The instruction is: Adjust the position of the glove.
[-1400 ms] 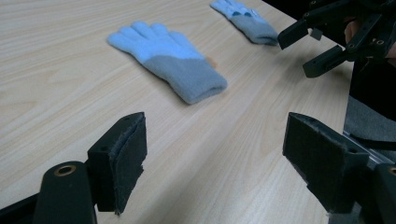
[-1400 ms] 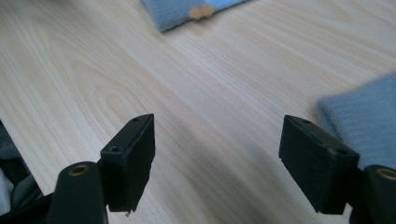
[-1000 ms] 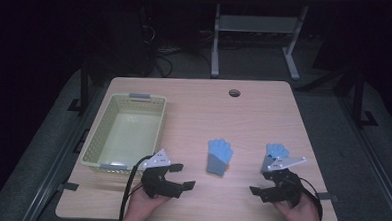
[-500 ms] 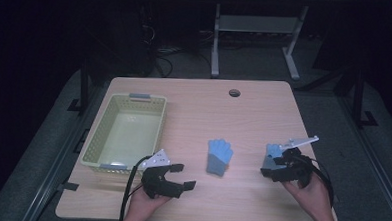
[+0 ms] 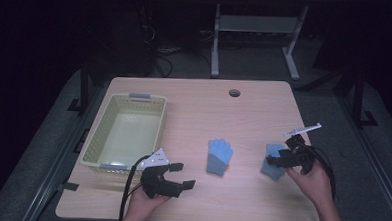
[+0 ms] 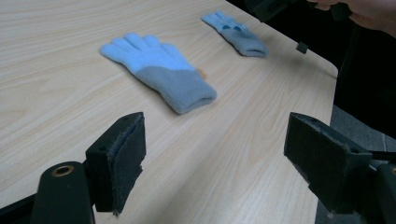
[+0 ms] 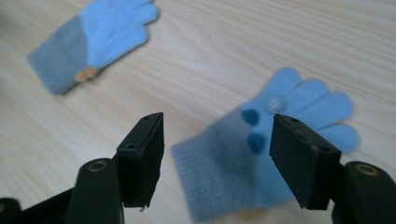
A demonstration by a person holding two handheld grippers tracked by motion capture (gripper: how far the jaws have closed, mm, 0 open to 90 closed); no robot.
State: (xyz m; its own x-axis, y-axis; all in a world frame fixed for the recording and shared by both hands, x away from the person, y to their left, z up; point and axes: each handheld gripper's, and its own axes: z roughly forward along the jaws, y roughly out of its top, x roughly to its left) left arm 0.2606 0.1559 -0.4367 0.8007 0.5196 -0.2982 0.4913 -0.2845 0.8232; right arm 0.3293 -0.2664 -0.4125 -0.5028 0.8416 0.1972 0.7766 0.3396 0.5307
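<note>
Our right hand-held gripper [image 7: 217, 158] hovers jaws apart over the blue knit glove with dark dots [image 7: 275, 144], gripping nothing. Its jaws have just been closing slightly, and since earlier it slid toward that glove.

A pale wooden table [image 5: 199, 110] is filling the frame's centre; a metal stand [image 5: 252, 28] is standing in the dark upper part, on grey floor [image 5: 334, 101].

Right tongs [image 5: 281, 158] moved over glove [image 5: 271, 164]; jaws closing.
</note>
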